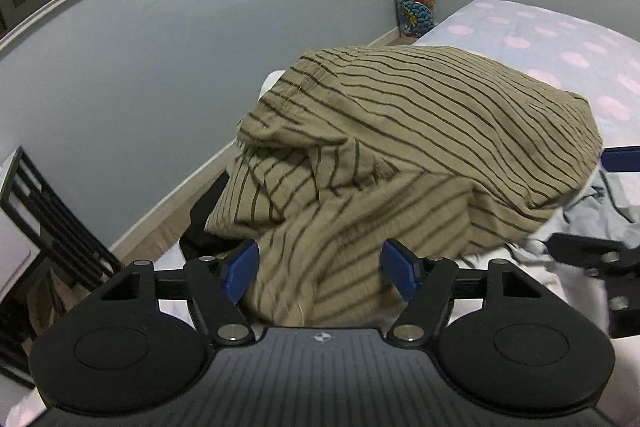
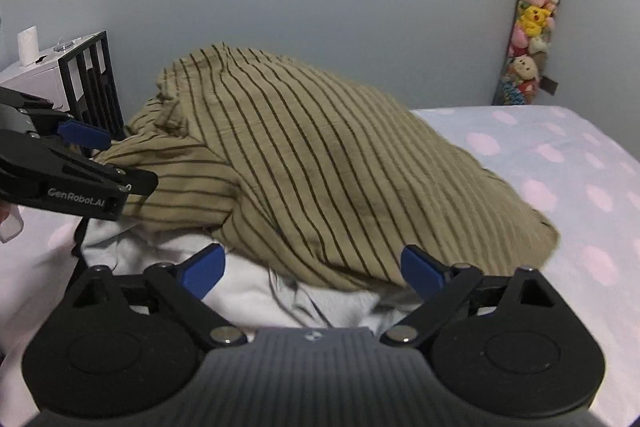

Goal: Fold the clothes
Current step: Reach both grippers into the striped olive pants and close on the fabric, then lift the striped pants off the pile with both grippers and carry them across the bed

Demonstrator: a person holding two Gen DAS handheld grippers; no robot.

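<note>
A tan shirt with thin dark stripes lies crumpled over a heap of clothes on the bed; it also shows in the right wrist view. My left gripper is open, its blue fingers on either side of a hanging fold of the shirt. My right gripper is open just in front of the shirt's lower edge, above pale grey-white clothes. The left gripper shows at the left of the right wrist view, beside the shirt.
The bed has a white sheet with pink cloud prints. A black slatted rack and a white cabinet stand at the left. A column of plush toys hangs on the grey wall. Dark cloth lies under the heap.
</note>
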